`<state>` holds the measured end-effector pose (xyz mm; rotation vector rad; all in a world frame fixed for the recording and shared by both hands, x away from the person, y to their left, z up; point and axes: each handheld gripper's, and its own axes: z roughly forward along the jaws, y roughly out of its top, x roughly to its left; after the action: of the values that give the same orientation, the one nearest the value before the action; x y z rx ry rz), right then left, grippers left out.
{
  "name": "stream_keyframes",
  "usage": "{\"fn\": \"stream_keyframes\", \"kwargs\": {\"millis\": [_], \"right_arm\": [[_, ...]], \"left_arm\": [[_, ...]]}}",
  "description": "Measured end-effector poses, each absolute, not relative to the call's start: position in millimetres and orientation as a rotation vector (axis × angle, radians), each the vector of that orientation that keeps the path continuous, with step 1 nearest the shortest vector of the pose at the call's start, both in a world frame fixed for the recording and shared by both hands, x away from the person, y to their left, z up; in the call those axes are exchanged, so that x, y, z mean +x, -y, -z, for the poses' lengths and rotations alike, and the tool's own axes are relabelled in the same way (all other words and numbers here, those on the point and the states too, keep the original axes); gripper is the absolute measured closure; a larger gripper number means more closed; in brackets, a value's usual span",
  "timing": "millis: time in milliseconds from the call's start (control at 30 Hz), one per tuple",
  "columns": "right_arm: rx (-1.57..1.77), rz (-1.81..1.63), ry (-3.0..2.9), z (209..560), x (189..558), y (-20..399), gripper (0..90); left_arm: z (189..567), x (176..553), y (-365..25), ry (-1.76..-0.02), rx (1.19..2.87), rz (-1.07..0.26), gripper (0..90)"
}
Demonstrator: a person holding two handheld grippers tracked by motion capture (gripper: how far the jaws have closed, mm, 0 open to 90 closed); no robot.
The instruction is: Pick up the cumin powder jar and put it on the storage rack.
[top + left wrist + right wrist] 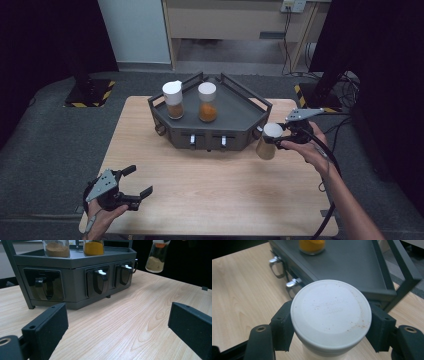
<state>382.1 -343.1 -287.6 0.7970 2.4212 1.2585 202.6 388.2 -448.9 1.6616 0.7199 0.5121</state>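
Observation:
My right gripper (276, 136) is shut on a spice jar (268, 142) with a white lid and pale beige powder, held just off the table at the right of the dark grey rack (235, 107). In the right gripper view the white lid (331, 312) sits between the two black pads (282, 327). The jar (156, 257) hangs in the air at the top right of the left gripper view. Two more jars stand on the rack: one with brown powder (174, 99) and one with orange powder (207, 102). My left gripper (134, 182) rests open at the table's front left, holding nothing.
The rack has small drawers with handles (192, 141) on its front face and raised rails around its tray. The wooden table (210, 190) ends at a front edge near my left hand. A cable (327, 155) trails from the right gripper.

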Motion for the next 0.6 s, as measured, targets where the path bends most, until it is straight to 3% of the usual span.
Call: {"fn": "stream_keyframes", "kwargs": {"millis": [600], "right_arm": [[0.62, -1.305, -2.544, 239.3, 403.8, 301.2, 34.1]], "left_arm": [[448.5, 201.9, -388.5, -0.717, 1.664, -0.512, 1.7]]}}
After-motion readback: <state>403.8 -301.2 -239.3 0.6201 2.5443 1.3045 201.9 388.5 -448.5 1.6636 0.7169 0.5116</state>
